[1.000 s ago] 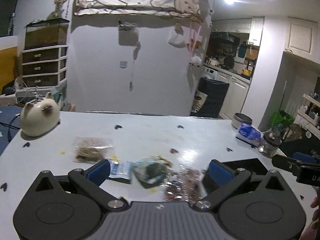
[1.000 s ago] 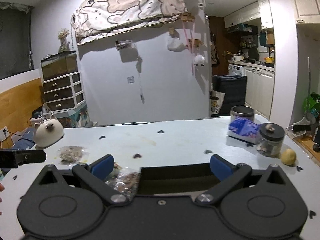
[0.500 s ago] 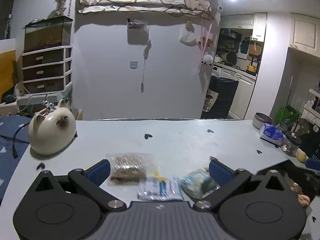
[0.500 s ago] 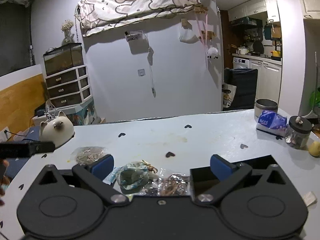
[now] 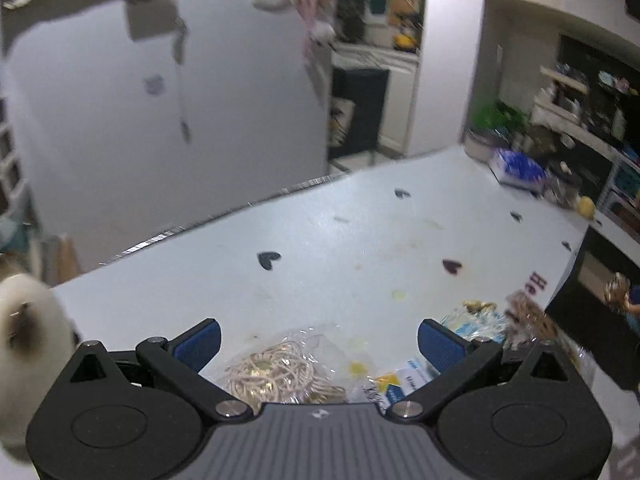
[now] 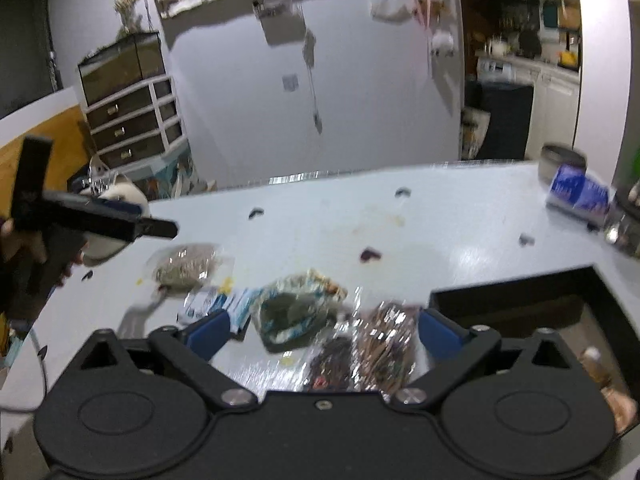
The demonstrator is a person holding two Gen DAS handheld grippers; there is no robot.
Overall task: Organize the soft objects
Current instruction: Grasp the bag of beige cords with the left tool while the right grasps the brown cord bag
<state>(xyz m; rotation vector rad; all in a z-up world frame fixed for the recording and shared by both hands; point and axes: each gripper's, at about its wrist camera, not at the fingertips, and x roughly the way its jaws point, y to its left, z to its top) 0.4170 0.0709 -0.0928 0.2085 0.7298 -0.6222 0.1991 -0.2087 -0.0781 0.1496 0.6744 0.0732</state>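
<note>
Several soft clear bags lie on the pale table. In the left wrist view my left gripper (image 5: 318,340) is open just above a bag of beige bands (image 5: 276,368), with a blue-white packet (image 5: 404,380) beside it. In the right wrist view my right gripper (image 6: 324,326) is open over a bag with dark green contents (image 6: 294,314) and a shiny bag of brown bits (image 6: 382,346). The bag of beige bands (image 6: 186,266) and the blue-white packet (image 6: 212,304) lie to the left. The left gripper (image 6: 158,228) shows at the far left, held in a hand.
A black open box (image 6: 520,300) stands at the table's right front, also in the left wrist view (image 5: 600,280). A white cat figure (image 5: 28,320) sits at the left edge. A blue tissue pack (image 6: 576,194), a tin (image 6: 560,160) and a jar (image 6: 624,224) stand far right.
My left gripper has swung right and come down close over the bag of beige bands. My right gripper has tipped down and moved nearer the bags. Both views are blurred by motion.
</note>
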